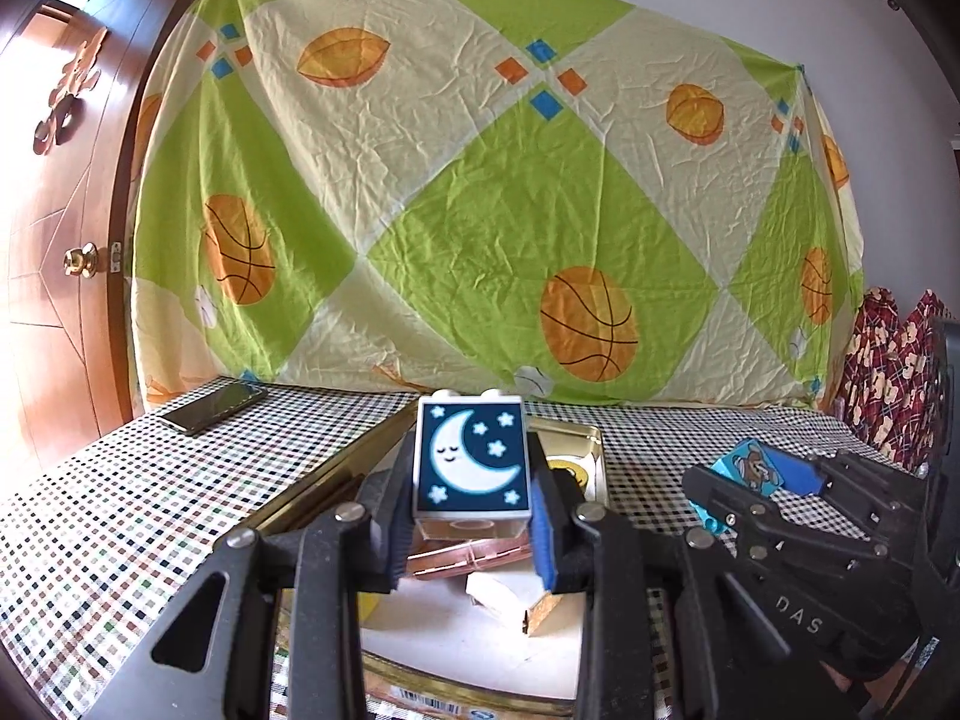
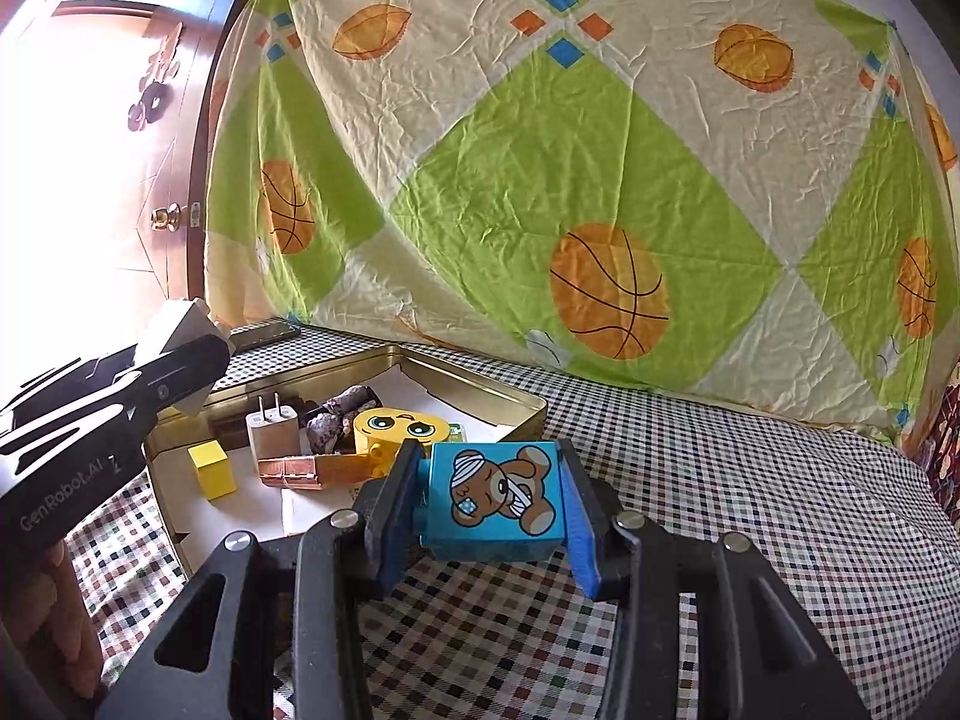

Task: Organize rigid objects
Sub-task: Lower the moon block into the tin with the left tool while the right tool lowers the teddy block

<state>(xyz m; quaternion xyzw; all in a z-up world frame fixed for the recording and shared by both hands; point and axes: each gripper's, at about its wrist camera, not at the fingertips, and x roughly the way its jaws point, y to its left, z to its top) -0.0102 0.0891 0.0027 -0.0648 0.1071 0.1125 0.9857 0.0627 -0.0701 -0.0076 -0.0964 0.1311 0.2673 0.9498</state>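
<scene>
**Both blocks gripped, tin not yet loaded with either**

You hold the left hand-held gripper [image 1: 471, 531] clamped on the moon block [image 1: 471, 461], pads on its two side walls, printed face towards the lens and studs up. It sits at centre frame in the left wrist view, raised above the open gold tin [image 1: 591, 438]; by my judgement that upright hold keeps it ready to be set down flat inside.

Your right hand-held gripper [image 2: 489, 516] is closed on the blue bear block [image 2: 497, 495], lying on its side with the studs to the left. It hangs low over the checked worktop [image 2: 750, 480], just beside the tin's near corner, lower centre of the right wrist view.

The tin already carries a yellow cube [image 2: 211, 469], a charger plug [image 2: 271, 423], a copper-coloured piece [image 2: 288, 471] and a yellow face toy [image 2: 399, 429].

Pose: both grippers point slightly downward towards the tin, side by side. A hand [image 2: 42, 612] grips the left handle at lower left of the right wrist view.
</scene>
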